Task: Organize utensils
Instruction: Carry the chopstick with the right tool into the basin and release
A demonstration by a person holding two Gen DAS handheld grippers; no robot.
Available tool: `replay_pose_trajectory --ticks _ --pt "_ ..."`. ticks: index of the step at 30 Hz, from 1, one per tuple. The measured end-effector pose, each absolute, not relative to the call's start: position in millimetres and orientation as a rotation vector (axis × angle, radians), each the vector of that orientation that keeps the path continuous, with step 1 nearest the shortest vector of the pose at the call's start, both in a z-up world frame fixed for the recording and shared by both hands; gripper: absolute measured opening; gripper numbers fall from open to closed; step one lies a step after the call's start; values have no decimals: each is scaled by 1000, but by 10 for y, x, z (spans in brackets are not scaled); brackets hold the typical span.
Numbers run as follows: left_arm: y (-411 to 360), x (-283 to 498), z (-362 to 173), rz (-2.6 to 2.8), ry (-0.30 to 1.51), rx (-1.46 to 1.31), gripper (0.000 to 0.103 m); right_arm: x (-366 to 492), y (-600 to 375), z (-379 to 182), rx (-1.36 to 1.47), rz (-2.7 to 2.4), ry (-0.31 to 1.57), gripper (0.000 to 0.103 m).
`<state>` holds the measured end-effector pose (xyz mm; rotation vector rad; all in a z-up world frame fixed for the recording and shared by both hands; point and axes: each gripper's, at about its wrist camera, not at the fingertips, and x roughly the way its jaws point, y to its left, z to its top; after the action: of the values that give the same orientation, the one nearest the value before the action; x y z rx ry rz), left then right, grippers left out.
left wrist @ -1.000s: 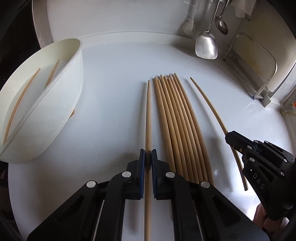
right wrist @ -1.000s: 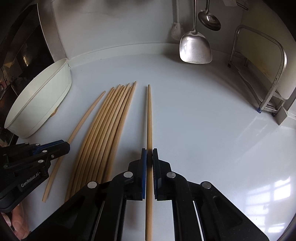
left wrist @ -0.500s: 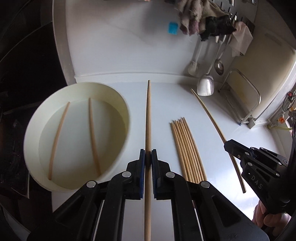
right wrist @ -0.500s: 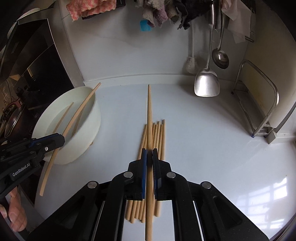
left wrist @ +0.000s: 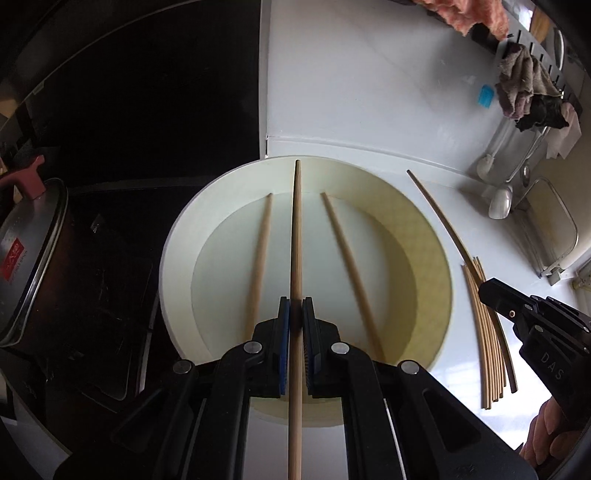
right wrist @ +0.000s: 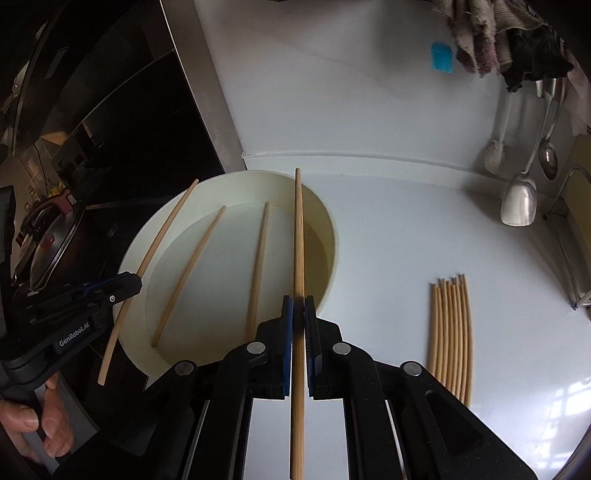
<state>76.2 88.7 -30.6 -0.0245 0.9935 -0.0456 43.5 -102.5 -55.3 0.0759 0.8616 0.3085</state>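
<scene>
A white round bowl (left wrist: 439, 266) (right wrist: 332, 236) stands at the counter's left edge with two wooden chopsticks (left wrist: 260, 254) (right wrist: 192, 273) lying inside. My left gripper (left wrist: 295, 306) is shut on a chopstick (left wrist: 296, 229) and holds it above the bowl's middle. My right gripper (right wrist: 298, 302) is shut on another chopstick (right wrist: 299, 229), held above the bowl's right rim. Each gripper shows in the other's view, the right one (left wrist: 491, 291) and the left one (right wrist: 129, 282). A bundle of several chopsticks (right wrist: 452, 332) (left wrist: 487, 332) lies on the counter to the right.
A dark stovetop with a lidded pot (left wrist: 29, 258) sits left of the bowl. A spatula (right wrist: 519, 199), ladle (right wrist: 548, 155) and cloths (right wrist: 491, 33) hang on the back wall. A metal rack (left wrist: 554, 229) stands at far right.
Both grippers lifted their chopsticks off the counter and swung left, from beside the bundle to above the bowl. Both stayed shut.
</scene>
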Motion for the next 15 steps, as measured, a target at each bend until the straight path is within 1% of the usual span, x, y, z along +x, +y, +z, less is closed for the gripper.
replay_pose_trajectory --ticks 7,15 --pt "1122 1043 -517 -54 1040 -24 7 782 -522 -681 57 322 915 6" --pt "1133 1299 -764 -80 1100 -17 7 1118 -285 -944 68 301 1011 6"
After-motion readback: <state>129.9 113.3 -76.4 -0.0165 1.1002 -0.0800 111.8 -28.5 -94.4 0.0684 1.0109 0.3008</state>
